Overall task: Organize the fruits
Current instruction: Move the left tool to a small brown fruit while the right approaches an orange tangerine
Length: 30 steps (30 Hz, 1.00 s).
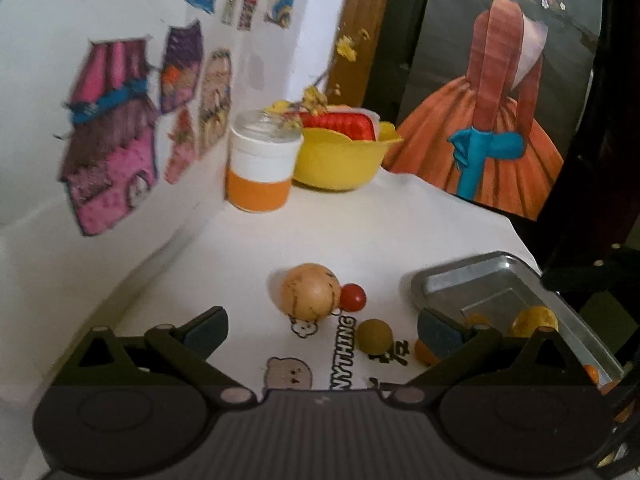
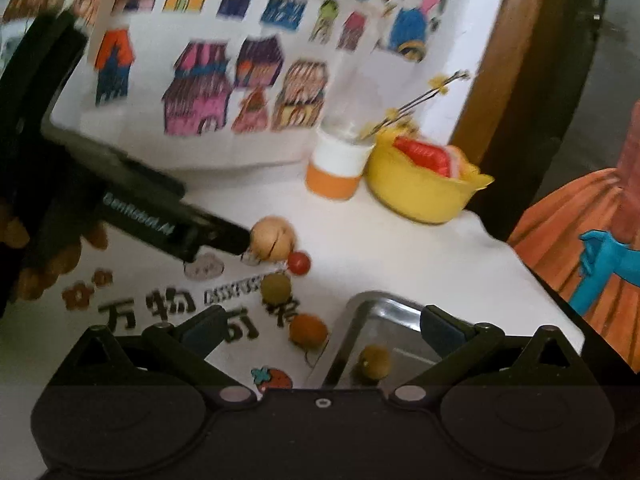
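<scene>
My left gripper is open low over the white cloth, with nothing between its fingers. Just ahead of it lie a large tan fruit, a small red fruit and an olive-green fruit. An orange fruit is half hidden behind its right finger. A metal tray at the right holds a yellow fruit. My right gripper is open above the tray's left rim. The orange fruit lies on the cloth below its gap. The left gripper's tip is beside the tan fruit.
A yellow bowl with a red slice stands at the back by a white and orange jar. A wall with coloured drawings runs along the left. A painted panel stands behind the table's right corner. The cloth's edge falls off at the right.
</scene>
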Available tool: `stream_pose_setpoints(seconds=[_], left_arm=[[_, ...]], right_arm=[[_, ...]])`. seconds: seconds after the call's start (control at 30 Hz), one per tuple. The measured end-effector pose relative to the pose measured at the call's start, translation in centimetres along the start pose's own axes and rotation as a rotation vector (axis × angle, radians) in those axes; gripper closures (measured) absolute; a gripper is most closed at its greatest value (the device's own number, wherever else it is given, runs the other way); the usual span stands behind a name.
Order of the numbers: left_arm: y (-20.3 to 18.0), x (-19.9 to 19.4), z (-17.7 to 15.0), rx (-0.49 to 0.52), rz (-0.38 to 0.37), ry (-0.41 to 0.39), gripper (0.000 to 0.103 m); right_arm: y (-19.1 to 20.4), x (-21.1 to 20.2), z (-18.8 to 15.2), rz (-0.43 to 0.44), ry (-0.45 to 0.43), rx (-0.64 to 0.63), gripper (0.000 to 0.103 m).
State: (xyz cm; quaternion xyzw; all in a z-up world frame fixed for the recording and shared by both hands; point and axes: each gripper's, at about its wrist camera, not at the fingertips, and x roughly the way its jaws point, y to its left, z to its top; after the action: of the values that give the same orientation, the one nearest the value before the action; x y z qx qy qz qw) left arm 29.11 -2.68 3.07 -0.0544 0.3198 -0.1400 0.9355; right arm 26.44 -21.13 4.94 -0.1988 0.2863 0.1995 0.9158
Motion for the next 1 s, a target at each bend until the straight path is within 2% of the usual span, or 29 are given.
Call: stream_pose_setpoints(seconds=[0.2,0.4,0.9,1.0], left_arm=[[-0.5,1.8,0.0,-0.001,-0.01,0.034,0.0],[-1.2,2.6,-0.2,0.009,-0.034,0.034,0.001],[-1.9,3.8,-0.4,0.009,-0.078,0.058,0.027],[-1.9,4.0,-0.4,0.008,-0.085,0.067,0.034]], right_arm=[[0.4,1.7,-0.3,0.016,0.031,-0.053,0.006],[0.4,3.0,-0.3,0.029,0.057,-0.078,0.018],[0.4,5.1,0.4,0.066,0.118,-0.12,0.053],[0.4,5.4,0.5,0.066,0.123,-0.128,0.056]])
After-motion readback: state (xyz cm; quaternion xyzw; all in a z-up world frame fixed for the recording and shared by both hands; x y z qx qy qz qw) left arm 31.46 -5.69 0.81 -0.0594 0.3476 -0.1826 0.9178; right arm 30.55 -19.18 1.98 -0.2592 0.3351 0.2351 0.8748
